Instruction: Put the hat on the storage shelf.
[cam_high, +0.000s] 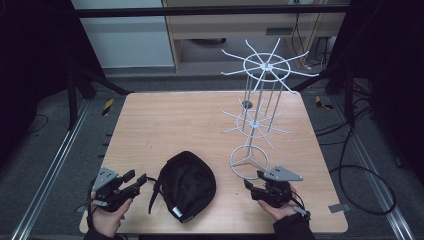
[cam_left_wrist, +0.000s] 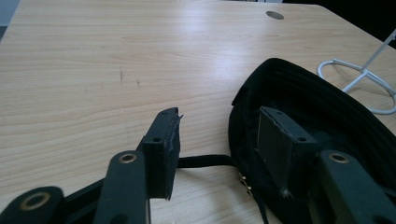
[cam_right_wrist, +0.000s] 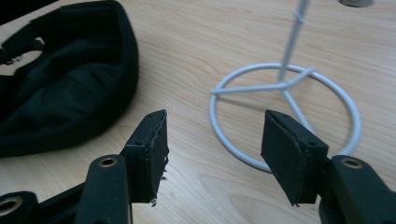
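Black cap (cam_high: 188, 186): lying crown-down on the table (cam_high: 175, 125) beside the white wire rack (cam_high: 260, 115), not yet hung or lifted; my left gripper (cam_high: 135, 181) and right gripper (cam_high: 252, 186) both spread, grasping nothing, everything still to do.

The desk (cam_high: 200, 120) under me is pale wood-grain, smooth, with a soft sheen where the light falls. The black cap (cam_high: 189, 185) looks like matt woven cloth, ribbed with rows of stitching inside; its thin strap (cam_left_wrist: 205, 161) seems to be cloth tape, though it is too dark to be sure. The rack (cam_high: 256, 112) is white-coated wire, smooth and slightly glossy. My fingers (cam_right_wrist: 148, 151) carry matt black pads, frayed at the edges.
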